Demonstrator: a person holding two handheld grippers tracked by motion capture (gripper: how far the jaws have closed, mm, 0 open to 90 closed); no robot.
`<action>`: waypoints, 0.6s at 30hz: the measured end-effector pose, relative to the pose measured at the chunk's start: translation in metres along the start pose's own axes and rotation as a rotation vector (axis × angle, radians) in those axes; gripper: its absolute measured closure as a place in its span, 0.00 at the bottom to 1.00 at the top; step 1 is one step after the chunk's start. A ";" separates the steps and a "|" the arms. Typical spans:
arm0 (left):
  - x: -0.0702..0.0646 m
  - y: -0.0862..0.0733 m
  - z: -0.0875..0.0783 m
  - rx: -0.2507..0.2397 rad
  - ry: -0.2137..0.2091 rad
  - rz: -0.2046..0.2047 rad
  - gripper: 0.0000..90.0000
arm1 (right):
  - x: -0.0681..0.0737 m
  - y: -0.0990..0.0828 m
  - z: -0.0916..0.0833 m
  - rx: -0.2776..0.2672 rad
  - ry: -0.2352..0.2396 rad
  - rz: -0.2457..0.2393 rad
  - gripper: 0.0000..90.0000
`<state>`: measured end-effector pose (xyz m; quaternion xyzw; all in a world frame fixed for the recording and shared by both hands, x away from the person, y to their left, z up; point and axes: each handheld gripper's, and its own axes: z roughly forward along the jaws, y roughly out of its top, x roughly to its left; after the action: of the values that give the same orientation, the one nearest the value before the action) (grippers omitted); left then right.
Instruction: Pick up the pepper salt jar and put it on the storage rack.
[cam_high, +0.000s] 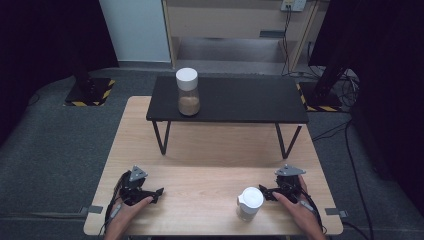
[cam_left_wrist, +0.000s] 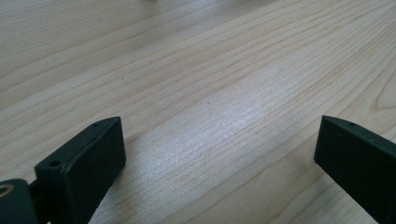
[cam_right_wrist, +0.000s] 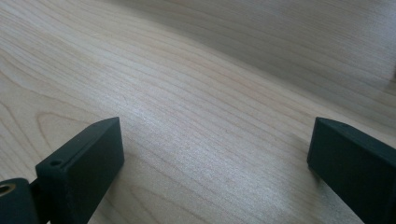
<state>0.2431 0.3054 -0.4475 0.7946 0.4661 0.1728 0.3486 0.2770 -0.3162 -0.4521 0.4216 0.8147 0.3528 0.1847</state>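
While lidded, jar (cam_high: 188, 92) holds brown powder (shelf (cam_high: 235, 100)).

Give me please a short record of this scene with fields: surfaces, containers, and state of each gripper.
surfaces: wooden table; black shelf standing on its far part
containers: jar with white lid, brown contents, on the black shelf toward its left end; white-lidded container on the wooden table, near edge
left gripper: open, low over bare wood, holding nothing
right gripper: open, beside the white-lidded container, holding nothing
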 end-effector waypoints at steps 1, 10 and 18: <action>-0.001 -0.001 0.000 -0.002 0.006 0.006 0.01 | 0.000 0.000 0.000 0.000 0.000 0.000 0.05; -0.008 -0.001 0.002 0.005 0.032 0.046 0.00 | 0.000 0.000 0.000 0.000 0.000 0.000 0.05; -0.009 -0.002 0.002 0.004 0.033 0.046 0.00 | 0.000 0.000 0.000 0.000 0.000 0.000 0.05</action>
<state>0.2390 0.2977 -0.4495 0.8028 0.4539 0.1929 0.3351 0.2770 -0.3163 -0.4521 0.4217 0.8147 0.3528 0.1845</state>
